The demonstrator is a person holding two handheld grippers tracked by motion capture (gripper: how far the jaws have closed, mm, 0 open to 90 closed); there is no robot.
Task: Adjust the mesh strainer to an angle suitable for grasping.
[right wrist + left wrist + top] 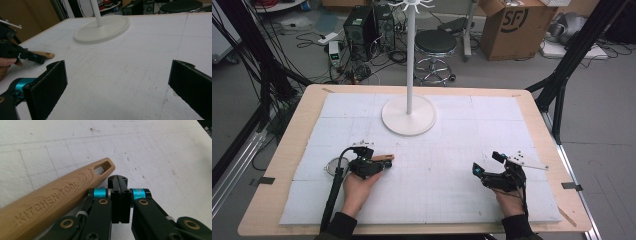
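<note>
mostly at rest: two grippers low on the white mat, wooden handle by the left one

left gripper: jaws pressed flat together, nothing between them. in its own view a wooden handle lies just beside the closed jaws, on their left, stamped "kitchen tool", with a slot near its tip. handle lies on the white mat; whether it touches the jaw links, cannot tell. from the high view the left gripper sits at the mat's near left, held by the left hand, the handle's tip poking out toward the right. a round grey rim shows just left of the gripper; too small to tell what it is.

right gripper: jaws spread wide, nothing held, bare mat between them. in the high view it sits at near right in the right hand, well apart from the left one.

farther out: white stand, round base on the mat's far middle, thin pole rising. wooden table edges the mat. beyond on the floor: a black stool, a cardboard box, computer towers, loose cables.
</note>
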